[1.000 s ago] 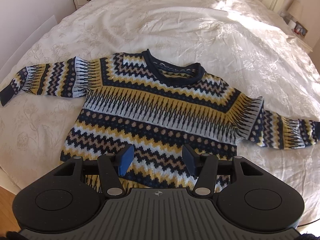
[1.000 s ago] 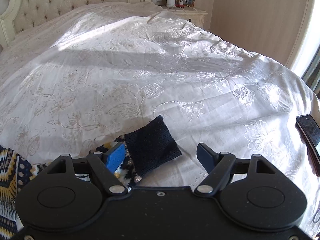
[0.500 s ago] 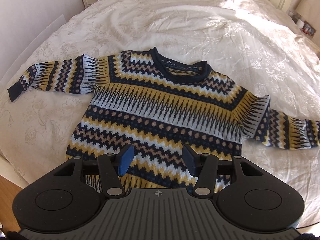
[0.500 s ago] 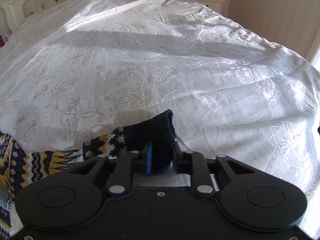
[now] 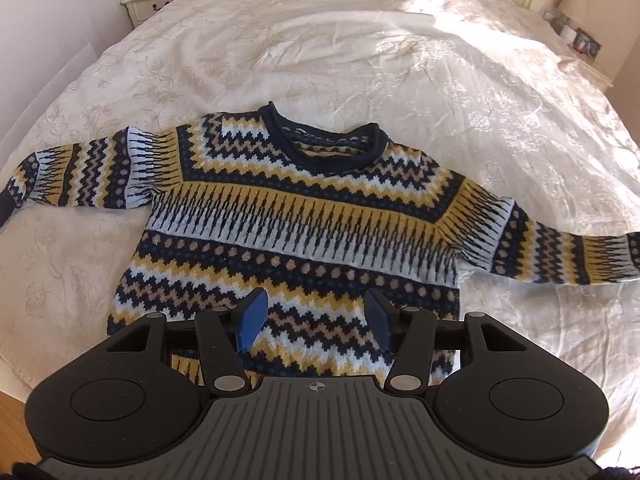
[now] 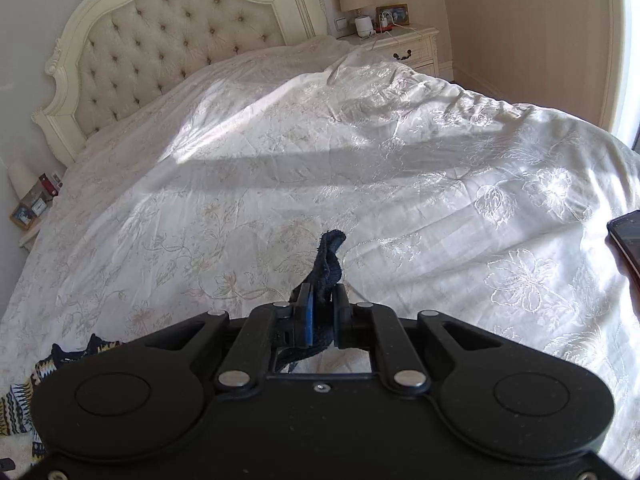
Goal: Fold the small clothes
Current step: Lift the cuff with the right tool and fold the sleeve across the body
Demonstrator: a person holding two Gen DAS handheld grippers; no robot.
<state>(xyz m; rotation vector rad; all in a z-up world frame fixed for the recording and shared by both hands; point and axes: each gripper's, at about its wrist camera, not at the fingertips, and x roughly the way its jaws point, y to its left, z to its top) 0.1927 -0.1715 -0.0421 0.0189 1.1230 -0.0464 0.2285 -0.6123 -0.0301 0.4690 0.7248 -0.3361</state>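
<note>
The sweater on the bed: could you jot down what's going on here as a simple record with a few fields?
garment: patterned knit sweater, lying face up and spread flat
surface: white embroidered bedspread
sleeves: both stretched out to the sides
left gripper: open, above the sweater's lower part, holding nothing
right gripper: shut on the dark navy cuff of a sleeve
fold status: no fold visible yet
other item: phone on the bedspread at the right edge of the right wrist view

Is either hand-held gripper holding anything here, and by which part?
The right hand-held gripper pinches the sweater by its navy sleeve cuff. The left hand-held gripper is open, holding nothing.
</note>
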